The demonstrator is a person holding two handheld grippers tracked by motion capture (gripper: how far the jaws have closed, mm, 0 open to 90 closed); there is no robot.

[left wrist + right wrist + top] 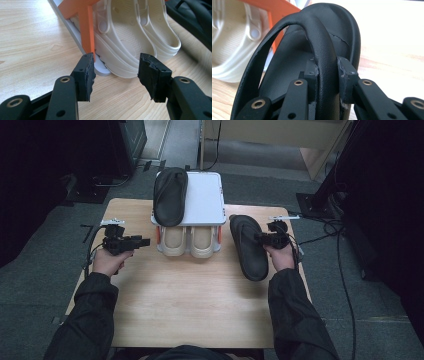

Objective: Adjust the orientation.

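From the high view, a black sandal (248,247) lies on the right part of the table (190,305), its long axis running away from the person, toe end tilted toward the shoe rack (206,200). The right tongs (266,239) sit at its right edge, clamped on its strap, so the right hand is plainly the nearer one. The rack's top shelf carries the other black sandal (170,195) on its left half, with the right half bare (the likely spot for this one, I judge), which lies forward and left of the held sandal. A pair of cream sandals (188,241) fills the lower shelf. The left tongs (134,241) hover left of the rack, pointing at it.

In the left gripper view, the left tongs (116,72) stand open with nothing between the pads, aimed at the heel of the nearer cream sandal (130,47) beside the rack's orange post (87,32).

In the right gripper view, the right tongs (327,72) are closed on the sandal's arched strap (322,57), the sole curving away behind it.
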